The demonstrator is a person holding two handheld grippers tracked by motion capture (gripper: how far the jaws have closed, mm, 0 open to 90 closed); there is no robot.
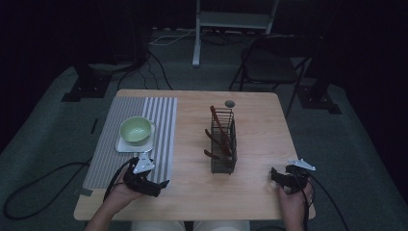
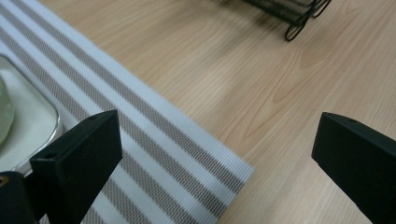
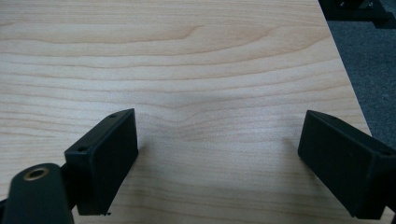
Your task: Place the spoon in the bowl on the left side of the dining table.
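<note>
Both hands come in over the near edge of the tabletop (image 1: pixel 192 192), each holding a gripper. My left gripper (image 1: pixel 153 185) sits at the near left, over the near right corner of the striped placemat (image 1: pixel 163 125); its jaws stand wide apart with nothing between them. Its own view confirms this: the two black jaws frame the corner of the striped placemat (image 2: pixel 154 154) and bare wood, with the rim of a white tray (image 2: pixel 32 126) at the left edge. My right gripper (image 1: pixel 279 177) rests at the near right of the tabletop, close to the right edge. Its jaws are likewise spread and empty, and its own view shows plain wood grain between them, with grey carpet (image 3: pixel 369 60) beyond the edge.

Farther in, on the placemat, a green bowl (image 1: pixel 135 130) sits on the white tray (image 1: pixel 126 145). At mid-tabletop, well apart from both grippers, stands a dark wire rack (image 1: pixel 223 142) holding reddish-brown utensils (image 1: pixel 219 127); I cannot tell their kind. Just beyond the rack lies a small round grey disc (image 1: pixel 230 103) near the far edge.

Past the tabletop, on the floor: a dark folding chair (image 1: pixel 272 62), a white frame leg (image 1: pixel 197 33), and loose cables (image 1: pixel 154 62).
</note>
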